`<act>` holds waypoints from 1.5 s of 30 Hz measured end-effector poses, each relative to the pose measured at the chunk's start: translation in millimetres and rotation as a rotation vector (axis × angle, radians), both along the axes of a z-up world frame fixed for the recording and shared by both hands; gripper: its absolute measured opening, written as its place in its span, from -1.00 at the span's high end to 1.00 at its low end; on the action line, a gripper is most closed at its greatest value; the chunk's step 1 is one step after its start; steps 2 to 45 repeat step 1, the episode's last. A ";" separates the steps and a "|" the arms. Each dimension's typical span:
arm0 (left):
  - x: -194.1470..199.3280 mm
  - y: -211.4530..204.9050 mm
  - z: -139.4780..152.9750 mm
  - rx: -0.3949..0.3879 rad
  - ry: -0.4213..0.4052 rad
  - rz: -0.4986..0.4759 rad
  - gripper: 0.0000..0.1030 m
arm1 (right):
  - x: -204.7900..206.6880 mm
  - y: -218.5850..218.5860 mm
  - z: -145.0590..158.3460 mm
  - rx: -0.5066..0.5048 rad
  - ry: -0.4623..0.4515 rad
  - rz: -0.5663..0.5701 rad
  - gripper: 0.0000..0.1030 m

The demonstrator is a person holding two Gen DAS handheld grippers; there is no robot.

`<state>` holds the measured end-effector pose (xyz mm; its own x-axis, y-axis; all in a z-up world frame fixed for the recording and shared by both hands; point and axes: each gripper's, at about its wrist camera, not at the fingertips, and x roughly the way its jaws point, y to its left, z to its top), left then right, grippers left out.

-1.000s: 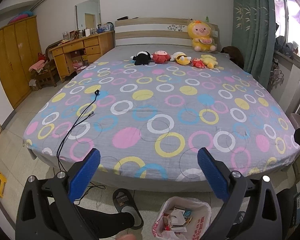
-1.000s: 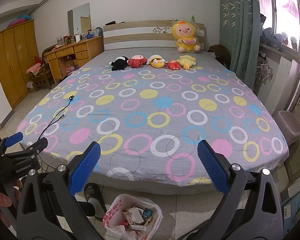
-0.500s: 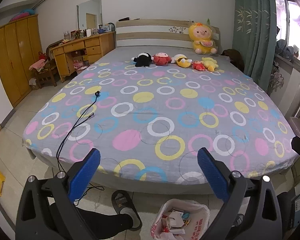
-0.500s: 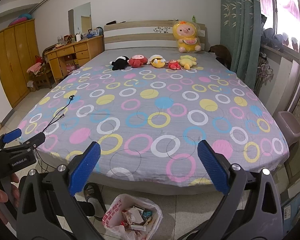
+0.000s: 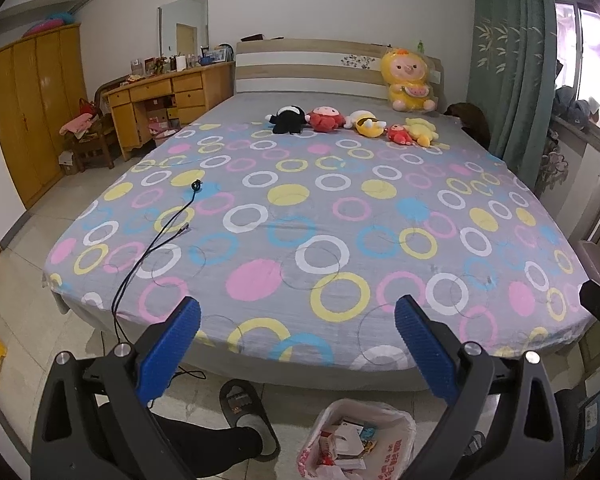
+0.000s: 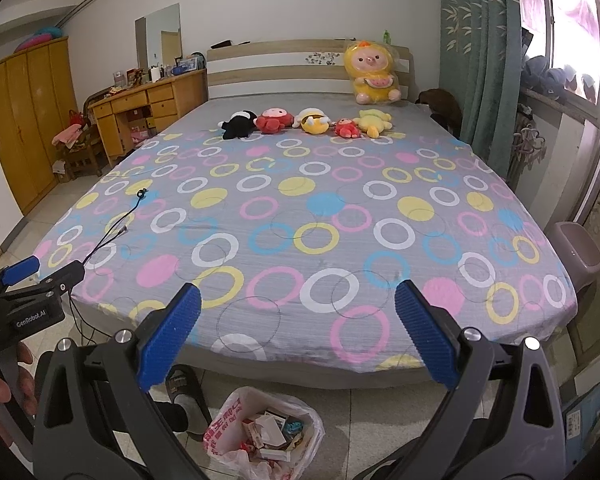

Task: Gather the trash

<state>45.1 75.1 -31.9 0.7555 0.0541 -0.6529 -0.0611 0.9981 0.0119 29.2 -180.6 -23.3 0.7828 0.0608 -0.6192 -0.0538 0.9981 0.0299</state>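
Frame centre is filled by the bed (image 5: 300, 208), grey sheet with coloured rings, seen from its foot in both wrist views. Wardrobe (image 5: 32, 112) is seen at the left edge, desk (image 5: 160, 100) beside it toward the headboard, green curtain (image 5: 508, 60) at upper right.

Left gripper (image 5: 296, 322) is seen at the bottom of its own view, blue pads spread wide, nothing held between them; it also shows at the left edge of the right wrist view. Right gripper (image 6: 298, 306) is likewise spread wide and empty, bottom of frame.

Trash bag (image 6: 260, 432) is located on the floor at bottom centre, just below the bed's foot edge, mouth open, filled with paper and small boxes; in the left wrist view it sits at bottom centre-right. A slippered foot (image 5: 246, 412) is seen on the floor just left of the bag.

Large yellow plush (image 5: 408, 80) is propped against the headboard, upper right of centre. A row of small plush toys (image 5: 348, 122) lies in front of it. Black cable (image 5: 156, 236) runs across the bed's left part and drops over the edge to the floor.
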 end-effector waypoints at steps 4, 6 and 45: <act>0.0 0.5 -0.5 0.001 0.001 0.003 -0.85 | 0.2 0.2 0.3 0.000 0.001 0.000 -0.85; 0.0 0.5 -0.5 0.001 0.001 0.003 -0.85 | 0.2 0.2 0.3 0.000 0.001 0.000 -0.85; 0.0 0.5 -0.5 0.001 0.001 0.003 -0.85 | 0.2 0.2 0.3 0.000 0.001 0.000 -0.85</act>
